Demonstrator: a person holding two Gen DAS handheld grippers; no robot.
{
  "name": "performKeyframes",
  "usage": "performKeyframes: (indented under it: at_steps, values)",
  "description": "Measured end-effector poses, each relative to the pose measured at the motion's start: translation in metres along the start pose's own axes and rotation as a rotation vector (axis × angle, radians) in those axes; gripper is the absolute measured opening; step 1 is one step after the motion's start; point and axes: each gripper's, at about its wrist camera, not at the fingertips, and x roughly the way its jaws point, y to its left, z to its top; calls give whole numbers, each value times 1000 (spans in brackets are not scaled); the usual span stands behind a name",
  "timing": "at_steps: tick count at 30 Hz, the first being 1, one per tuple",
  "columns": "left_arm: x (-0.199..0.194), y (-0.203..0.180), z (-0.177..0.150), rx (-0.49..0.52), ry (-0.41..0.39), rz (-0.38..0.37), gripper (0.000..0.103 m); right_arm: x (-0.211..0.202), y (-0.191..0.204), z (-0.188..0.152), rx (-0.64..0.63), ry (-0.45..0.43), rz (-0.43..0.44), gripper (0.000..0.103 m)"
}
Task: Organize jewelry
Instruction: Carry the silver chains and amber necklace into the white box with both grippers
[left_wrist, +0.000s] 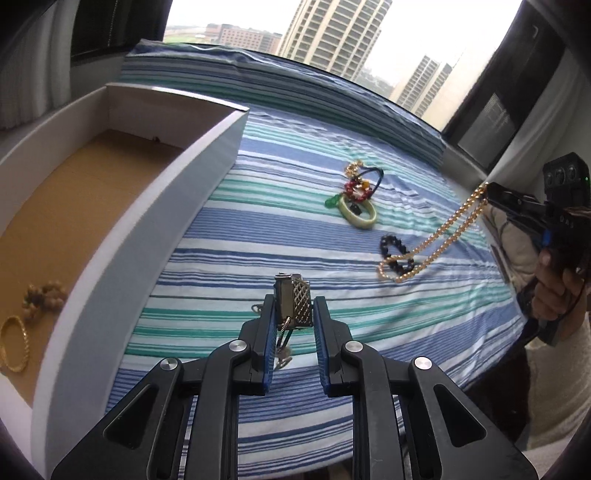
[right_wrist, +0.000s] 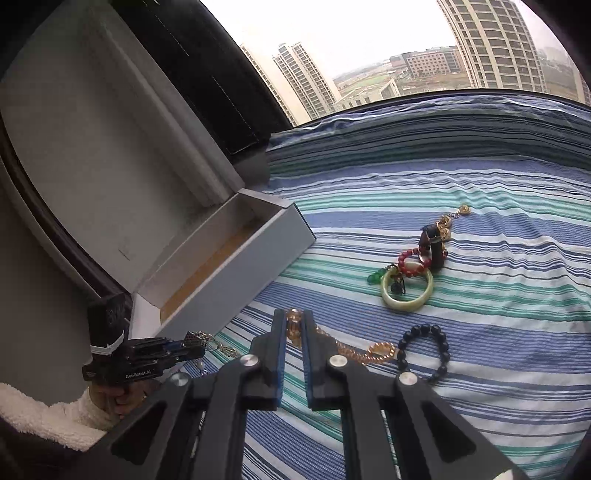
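My left gripper (left_wrist: 294, 302) is shut on a silver mesh pendant (left_wrist: 294, 306) with a thin chain hanging from it, held above the striped bedspread; it also shows in the right wrist view (right_wrist: 194, 341). My right gripper (right_wrist: 294, 317) is shut on a gold chain necklace (right_wrist: 364, 352); in the left wrist view (left_wrist: 489, 190) the chain (left_wrist: 439, 236) hangs down to the bed across a black bead bracelet (left_wrist: 397, 254). An open white box (left_wrist: 155, 206) at the left holds a gold bangle (left_wrist: 14, 343) and a wooden bead bracelet (left_wrist: 44, 299).
A pile of jewelry lies mid-bed: a pale green bangle (right_wrist: 408, 290), a red bead bracelet (right_wrist: 413, 262), a green pendant (right_wrist: 375, 277), dark and gold pieces (right_wrist: 439, 232). The black bead bracelet (right_wrist: 424, 350) lies nearer. The box (right_wrist: 236, 273) stands by the window wall.
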Motion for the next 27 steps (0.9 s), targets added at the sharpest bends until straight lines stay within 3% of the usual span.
performKeyframes:
  at_steps: [6, 12, 20, 27]
  values:
    - [-65, 31, 27, -43, -41, 111, 17, 1, 69, 41, -35, -100, 52, 8]
    - [-112, 77, 46, -88, -136, 296, 17, 34, 145, 79, -86, -107, 118, 8]
    - [-88, 141, 58, -181, -136, 467, 17, 146, 221, 118, -154, -25, 180, 8]
    - [-50, 177, 60, -234, -82, 522, 17, 261, 241, 99, -190, 139, 109, 8]
